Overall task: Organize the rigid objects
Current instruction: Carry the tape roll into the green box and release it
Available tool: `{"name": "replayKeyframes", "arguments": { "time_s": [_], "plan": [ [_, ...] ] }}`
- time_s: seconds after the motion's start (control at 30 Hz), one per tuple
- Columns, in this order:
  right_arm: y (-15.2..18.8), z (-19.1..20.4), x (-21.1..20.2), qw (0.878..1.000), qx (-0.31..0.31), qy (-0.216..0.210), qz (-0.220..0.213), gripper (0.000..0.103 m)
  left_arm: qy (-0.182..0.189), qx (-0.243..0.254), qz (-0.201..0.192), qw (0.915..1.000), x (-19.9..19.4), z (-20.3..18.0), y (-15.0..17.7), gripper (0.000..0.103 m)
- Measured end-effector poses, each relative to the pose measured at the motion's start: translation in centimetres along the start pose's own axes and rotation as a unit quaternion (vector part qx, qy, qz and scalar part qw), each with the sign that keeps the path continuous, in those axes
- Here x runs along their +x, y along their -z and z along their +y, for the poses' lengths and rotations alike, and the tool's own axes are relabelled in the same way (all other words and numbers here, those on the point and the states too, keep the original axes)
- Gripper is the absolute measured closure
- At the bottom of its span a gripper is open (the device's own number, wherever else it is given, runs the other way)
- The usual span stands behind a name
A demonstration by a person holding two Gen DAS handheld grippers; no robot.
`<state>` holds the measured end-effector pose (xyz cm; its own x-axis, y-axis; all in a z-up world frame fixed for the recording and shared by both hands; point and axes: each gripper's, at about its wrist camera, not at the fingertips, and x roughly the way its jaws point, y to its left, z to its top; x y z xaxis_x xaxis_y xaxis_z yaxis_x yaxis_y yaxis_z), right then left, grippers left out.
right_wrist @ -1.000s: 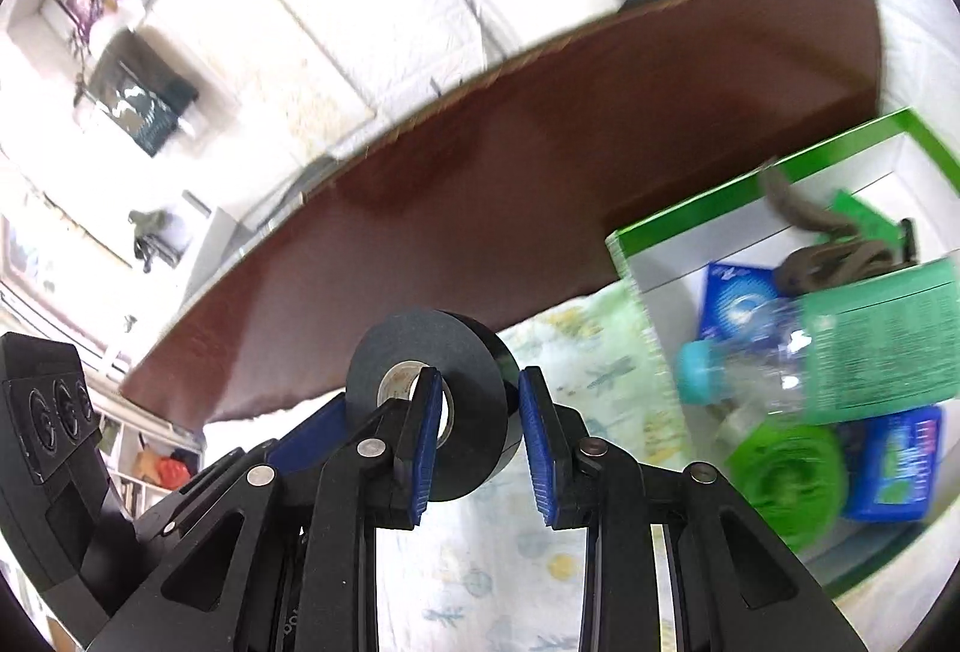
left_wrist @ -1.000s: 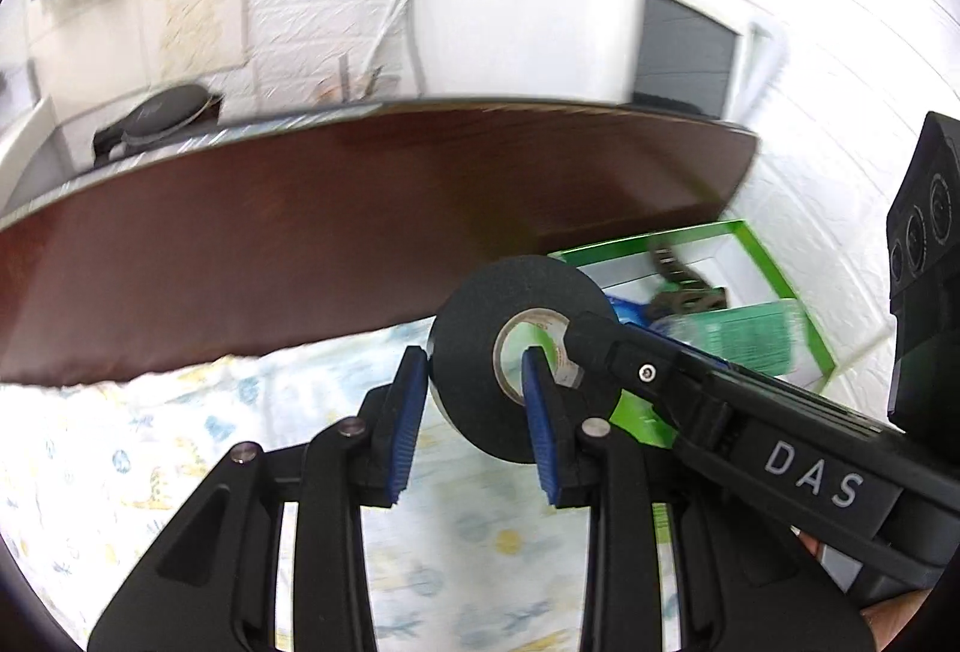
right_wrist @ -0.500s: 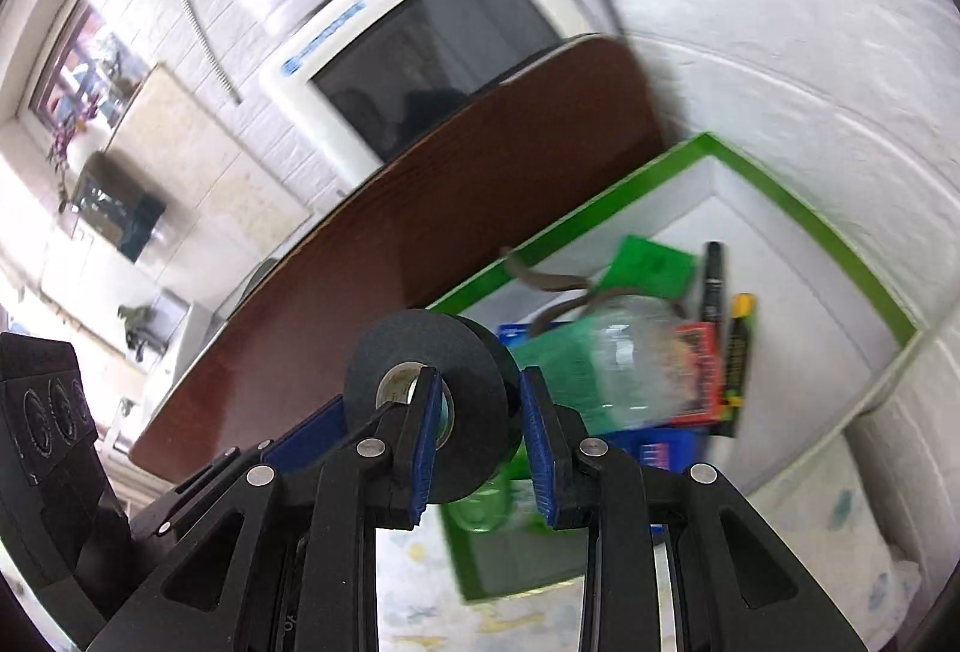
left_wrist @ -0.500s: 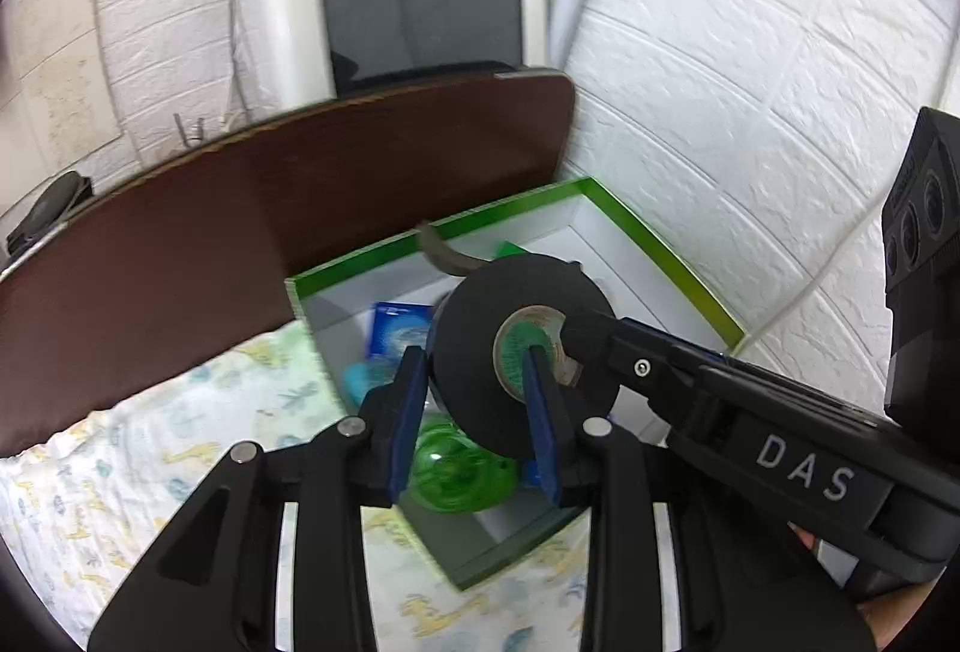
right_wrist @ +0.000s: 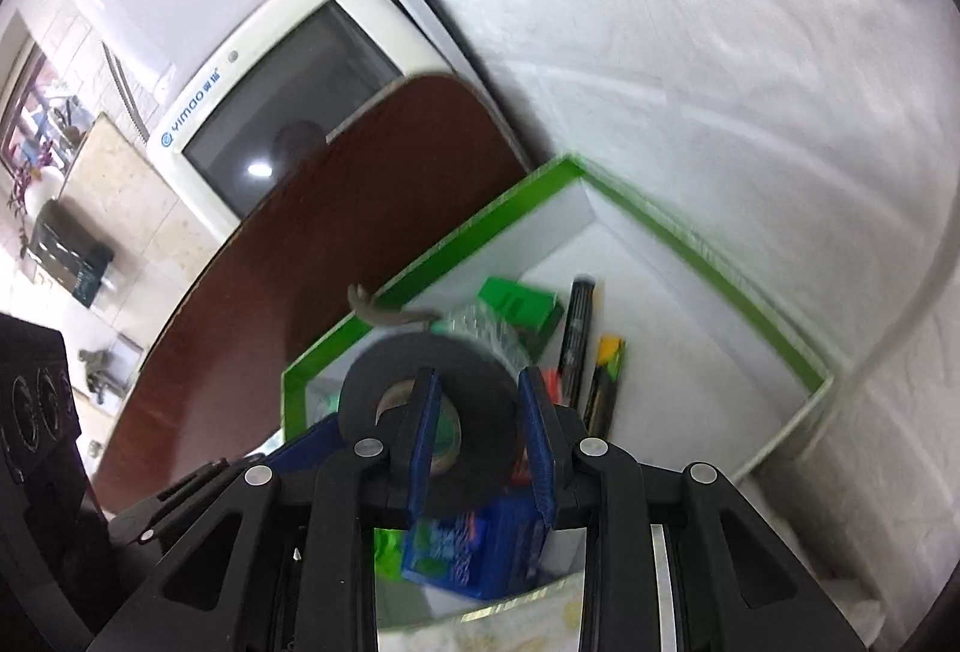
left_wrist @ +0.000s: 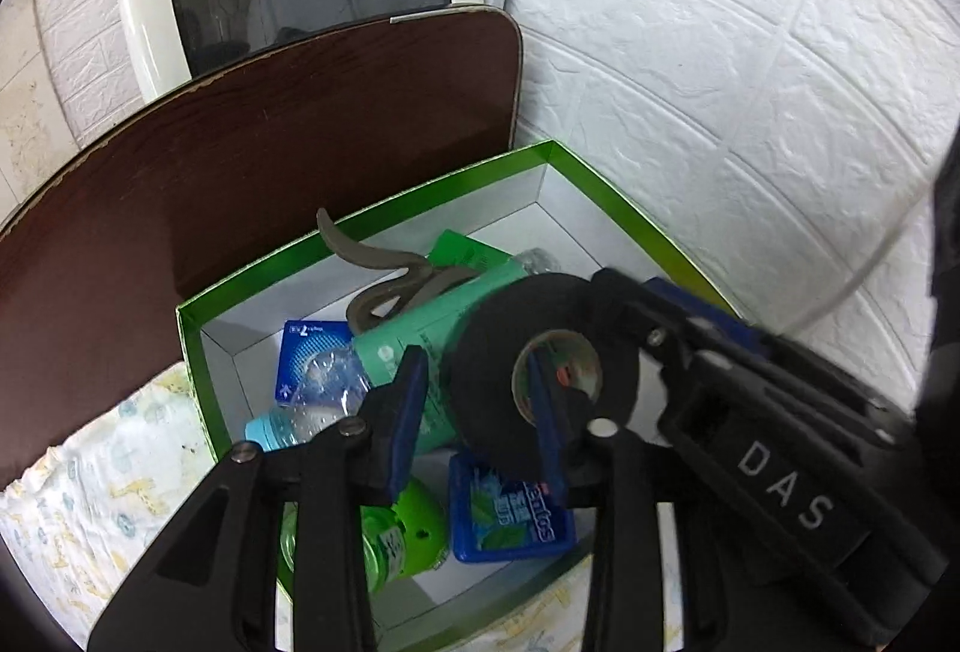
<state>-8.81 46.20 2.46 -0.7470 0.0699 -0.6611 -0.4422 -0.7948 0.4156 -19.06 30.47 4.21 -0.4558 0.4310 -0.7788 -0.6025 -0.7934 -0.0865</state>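
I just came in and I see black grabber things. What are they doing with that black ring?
A person is tidying up with two hand-held grippers. Both hold a black roll of tape: the right gripper has one finger through its hole, and so does the left gripper. The roll hangs over a green box that holds a bottle, blue packs and pens. It has not been dropped in.
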Motion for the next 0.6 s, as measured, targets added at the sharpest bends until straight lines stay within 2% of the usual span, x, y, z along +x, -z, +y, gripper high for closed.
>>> {"name": "replayKeyframes", "arguments": {
  "time_s": [0.17, 0.43, 0.6],
  "plan": [
    [-0.6, 0.5, -1.3, 0.998, -0.032, 0.045, -0.037, 0.073, 0.006, -0.003, 0.001, 1.0, -0.2, -0.5, 0.0, 0.07],
    [0.1, 0.1, -3.2, 0.998, -0.03, 0.03, -0.035, 0.073, 0.022, 0.007, -0.009, 0.9997, -2.3, -1.7, 1.2, 0.068],
    [0.7, 0.8, -4.8, 0.998, -0.036, 0.023, -0.038, 0.073, -0.003, 0.0, -0.028, 0.9996, -4.1, -1.2, 2.1, 0.055]
  ]
}}
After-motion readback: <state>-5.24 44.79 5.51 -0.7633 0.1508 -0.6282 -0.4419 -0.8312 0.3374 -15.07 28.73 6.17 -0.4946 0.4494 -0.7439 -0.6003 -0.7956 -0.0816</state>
